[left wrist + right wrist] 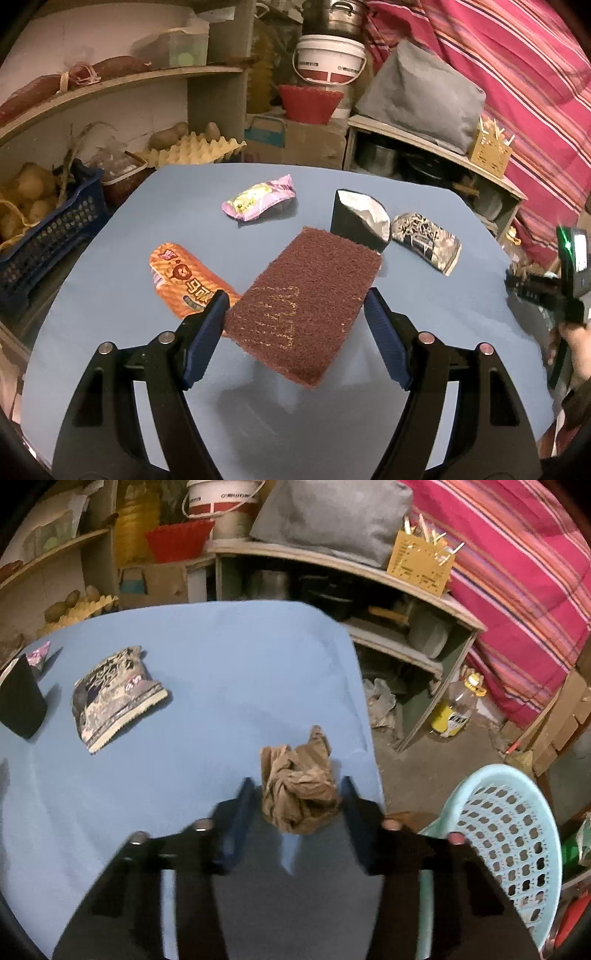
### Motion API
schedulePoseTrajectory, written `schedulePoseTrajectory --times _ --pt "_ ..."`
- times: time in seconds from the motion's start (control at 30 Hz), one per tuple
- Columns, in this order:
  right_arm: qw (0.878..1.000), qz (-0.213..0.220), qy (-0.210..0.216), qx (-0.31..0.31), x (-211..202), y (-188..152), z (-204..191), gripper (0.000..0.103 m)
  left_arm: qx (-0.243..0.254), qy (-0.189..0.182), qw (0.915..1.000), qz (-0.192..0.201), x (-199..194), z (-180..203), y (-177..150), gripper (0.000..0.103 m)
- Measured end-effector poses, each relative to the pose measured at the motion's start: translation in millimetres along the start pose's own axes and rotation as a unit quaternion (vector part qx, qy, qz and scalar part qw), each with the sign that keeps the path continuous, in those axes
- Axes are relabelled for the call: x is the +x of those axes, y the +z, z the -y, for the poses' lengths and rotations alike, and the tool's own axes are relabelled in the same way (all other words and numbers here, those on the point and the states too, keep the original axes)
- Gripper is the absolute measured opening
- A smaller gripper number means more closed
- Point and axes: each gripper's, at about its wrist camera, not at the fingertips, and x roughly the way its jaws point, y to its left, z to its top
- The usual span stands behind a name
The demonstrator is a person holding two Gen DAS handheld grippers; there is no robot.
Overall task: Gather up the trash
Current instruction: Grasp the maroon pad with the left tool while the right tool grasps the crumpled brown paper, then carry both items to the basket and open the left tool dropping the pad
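The left tongs (295, 306) hold a rough brown scrubbing pad (303, 302) above the blue table (147, 229). Their two blue fingers (207, 332) press on the pad's two sides. Just past the left finger lies an orange snack bag (181, 284). Farther ahead lie a pink wrapper (258, 197), a black pouch (360, 219) and a patterned bag (426, 240).

The right tongs (297, 797) sit near the table's right edge. A crumpled brown paper ball (299, 786) is between their fingers (236, 812). The picture is blurry, so I cannot tell if the fingers squeeze the ball. A pale green basket (509, 834) stands to the right, below the table.
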Motion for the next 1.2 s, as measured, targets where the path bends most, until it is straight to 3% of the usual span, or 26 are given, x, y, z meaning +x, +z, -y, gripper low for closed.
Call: schedulePoseTrajectory --times 0.33,0.57,0.9,1.2 --pt "0.998 0.046 0.037 0.009 -39 -4 15 0.04 -0.004 0.022 0.9996 0.02 -14 24 9 0.073" --pt "0.996 0.08 0.039 0.017 -83 -11 60 0.04 0.013 0.014 0.9991 0.038 -27 70 15 0.073" --pt "0.995 0.088 0.004 0.041 -114 -33 146 0.04 0.034 -0.034 0.9976 0.051 -33 159 12 0.073" --pt "0.993 0.083 -0.025 0.079 -123 -64 214 0.04 0.08 -0.099 0.9905 0.051 -30 253 5 0.073"
